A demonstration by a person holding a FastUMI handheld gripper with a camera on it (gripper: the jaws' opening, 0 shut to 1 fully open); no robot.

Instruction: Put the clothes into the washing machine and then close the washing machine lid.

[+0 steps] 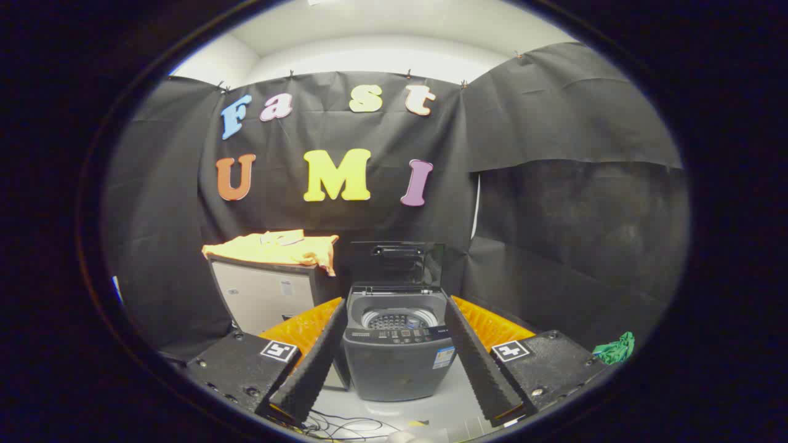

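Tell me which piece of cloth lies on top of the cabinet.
The orange garment, spread over the white cabinet beside the open washing machine. The green cloth lies low, off to the other side. The gripper is open.

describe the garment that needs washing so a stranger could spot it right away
Start at the dark grey washing machine, lid up, between the open gripper fingers. Beside it, farther back, stands a pale cabinet. Draped flat over its top is the orange-yellow garment, the brightest thing there, unlike the crumpled green cloth on the floor.
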